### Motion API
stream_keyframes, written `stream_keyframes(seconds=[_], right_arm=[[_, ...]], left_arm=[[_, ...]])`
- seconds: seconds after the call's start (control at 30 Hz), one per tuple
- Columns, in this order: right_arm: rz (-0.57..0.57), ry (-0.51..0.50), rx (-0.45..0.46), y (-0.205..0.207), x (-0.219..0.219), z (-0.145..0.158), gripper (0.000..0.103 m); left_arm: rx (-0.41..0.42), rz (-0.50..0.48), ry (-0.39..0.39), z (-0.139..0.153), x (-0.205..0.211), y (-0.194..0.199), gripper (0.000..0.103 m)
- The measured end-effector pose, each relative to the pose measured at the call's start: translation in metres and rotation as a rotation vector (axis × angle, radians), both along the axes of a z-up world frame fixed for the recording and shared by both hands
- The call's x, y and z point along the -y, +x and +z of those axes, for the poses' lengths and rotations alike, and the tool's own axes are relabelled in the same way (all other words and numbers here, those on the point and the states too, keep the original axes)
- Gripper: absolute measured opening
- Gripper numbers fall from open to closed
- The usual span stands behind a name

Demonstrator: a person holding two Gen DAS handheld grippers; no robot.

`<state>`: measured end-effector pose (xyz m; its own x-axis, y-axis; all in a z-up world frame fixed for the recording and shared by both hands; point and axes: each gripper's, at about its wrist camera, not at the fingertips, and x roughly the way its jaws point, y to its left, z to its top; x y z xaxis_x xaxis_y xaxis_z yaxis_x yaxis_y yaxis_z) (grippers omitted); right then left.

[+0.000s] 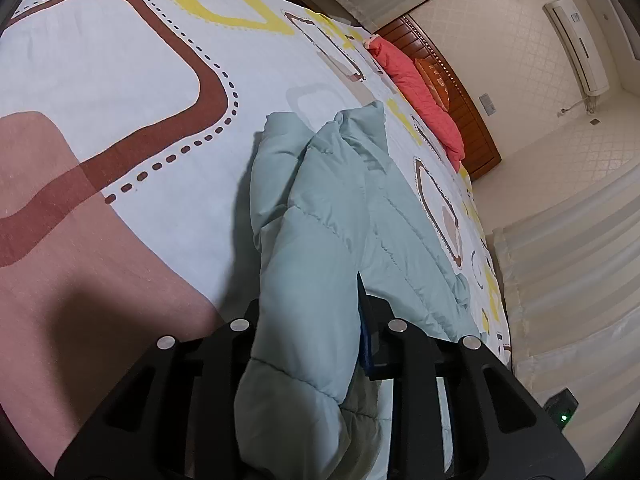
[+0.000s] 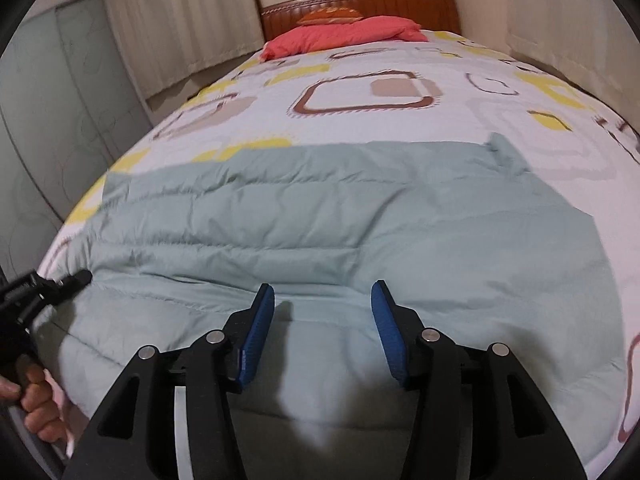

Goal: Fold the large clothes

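Left claw (image 1: 308, 320) clenched on a fold of pale green quilted puffer jacket (image 2: 320, 216) at bed's (image 2: 400, 120) near left; right claw (image 2: 323, 308) released, hovering above it.

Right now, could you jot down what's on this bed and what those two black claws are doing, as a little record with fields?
place: bed with a patterned cover, wooden headboard
garment: pale green puffy jacket, spread across the near part of the bed
left gripper: closed on a bunched part of the jacket
right gripper: open, blue pads apart, nothing between them, above the jacket
pillow: red pillow by the headboard
person: a hand holding the left gripper's handle
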<state>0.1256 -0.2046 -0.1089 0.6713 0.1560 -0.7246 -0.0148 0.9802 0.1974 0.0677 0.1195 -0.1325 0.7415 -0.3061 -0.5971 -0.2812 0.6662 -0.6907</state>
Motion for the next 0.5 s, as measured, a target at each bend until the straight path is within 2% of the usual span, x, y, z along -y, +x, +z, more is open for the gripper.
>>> stream_keyframes(seconds=[0.23, 0.43, 0.5], right_arm=[[-0.154, 0.066, 0.027, -0.022, 0.069, 0.016, 0.051], [-0.274, 0.124, 0.033, -0.046, 0.124, 0.017, 0.051], [-0.312, 0.154, 0.033, -0.057, 0.14, 0.015, 0.056]], left_arm=[[-0.001, 0.002, 0.003, 0.0, -0.002, -0.005, 0.028], [0.0, 0.0, 0.01, 0.001, -0.003, -0.003, 0.028], [0.0, 0.001, 0.013, 0.0, -0.002, -0.002, 0.028]])
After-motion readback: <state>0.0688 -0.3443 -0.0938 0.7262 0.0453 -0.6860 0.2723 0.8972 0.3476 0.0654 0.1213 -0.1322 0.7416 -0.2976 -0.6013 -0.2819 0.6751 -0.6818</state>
